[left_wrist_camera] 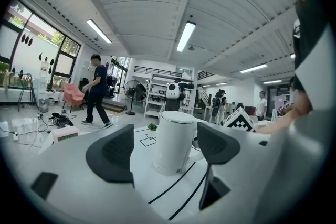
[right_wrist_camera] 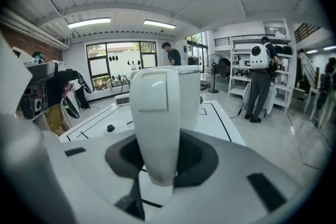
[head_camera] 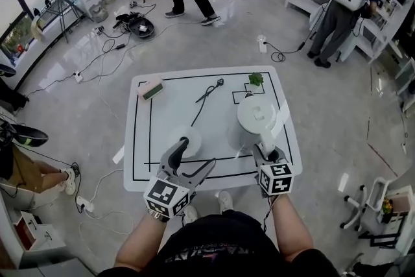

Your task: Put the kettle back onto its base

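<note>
The white kettle (head_camera: 257,115) stands upright on the right half of the white table (head_camera: 146,168). Its handle (right_wrist_camera: 156,128) points toward me, and my right gripper (head_camera: 269,152) is shut on it, pads against both sides. The round white base (head_camera: 193,137) lies to the left of the kettle, apart from it. My left gripper (head_camera: 196,156) hovers open at the base's near edge with nothing between its jaws, and one finger covers part of the base. In the left gripper view the kettle (left_wrist_camera: 173,141) shows ahead, beyond the spread fingers.
A pink and green box (head_camera: 150,88), a black cable (head_camera: 209,93) and a small green plant (head_camera: 256,80) lie at the table's far side. Black lines mark the tabletop. People stand on the floor beyond, with cables, shelves and a fan around them.
</note>
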`<state>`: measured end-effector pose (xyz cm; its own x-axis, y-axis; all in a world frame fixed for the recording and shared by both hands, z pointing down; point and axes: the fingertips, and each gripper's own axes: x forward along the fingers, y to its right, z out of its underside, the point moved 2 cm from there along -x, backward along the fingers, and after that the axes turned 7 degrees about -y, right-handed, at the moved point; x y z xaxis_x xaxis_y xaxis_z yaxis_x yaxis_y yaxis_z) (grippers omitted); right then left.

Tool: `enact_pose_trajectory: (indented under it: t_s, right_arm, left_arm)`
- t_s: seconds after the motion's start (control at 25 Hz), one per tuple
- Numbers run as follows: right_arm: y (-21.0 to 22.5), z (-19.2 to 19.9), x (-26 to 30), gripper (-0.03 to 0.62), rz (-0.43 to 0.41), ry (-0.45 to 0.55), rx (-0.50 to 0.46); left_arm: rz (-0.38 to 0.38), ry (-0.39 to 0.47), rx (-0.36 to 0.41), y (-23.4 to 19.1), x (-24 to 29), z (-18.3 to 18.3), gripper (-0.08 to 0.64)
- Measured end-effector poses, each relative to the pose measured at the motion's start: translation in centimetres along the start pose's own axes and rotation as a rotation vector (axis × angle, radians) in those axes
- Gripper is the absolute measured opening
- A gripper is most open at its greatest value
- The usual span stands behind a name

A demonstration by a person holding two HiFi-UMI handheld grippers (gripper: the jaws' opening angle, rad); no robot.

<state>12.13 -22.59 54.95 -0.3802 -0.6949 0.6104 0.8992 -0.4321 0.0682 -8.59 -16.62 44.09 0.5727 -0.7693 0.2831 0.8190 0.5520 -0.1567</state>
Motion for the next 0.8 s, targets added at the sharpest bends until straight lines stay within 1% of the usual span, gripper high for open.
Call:
enact_pose_trajectory:
  t_s: [0.16, 0.4, 0.52, 0.6, 0.68, 0.8]
  right_arm:
    - [0.5, -0.5, -0.3, 0.11, 0.005, 0.048, -0.016]
    - [1.1, -2.4, -0.9, 0.109, -0.001, 0.129, -0.046]
    - [0.9, -3.1, -0.9, 0.109, -0.009, 0.144, -0.066]
    - [0.7, -3.5, -0.8, 0.109, -0.017, 0.151, -0.075]
    - [0.4, -4.0, -0.9, 0.109, -0.029, 0.161, -0.083]
    - [-0.3, -5.2, -0.9, 0.106, -0.057, 0.182, -0.094]
  left_arm:
    - [-0.015, 0.0, -0.007, -0.4, -0.4, 0.1, 0.373]
    - [-0.04, 0.002, -0.015, -0.9, -0.8, 0.2, 0.373]
    - [-0.052, 0.01, -0.023, -1.3, -1.1, 0.1, 0.373]
    - [-0.058, 0.019, -0.043, -1.7, -1.3, 0.0, 0.373]
    - [-0.066, 0.028, -0.059, -2.0, -1.5, 0.0, 0.373]
    - [-0.084, 0.037, -0.063, -2.4, -1.8, -0.3, 0.373]
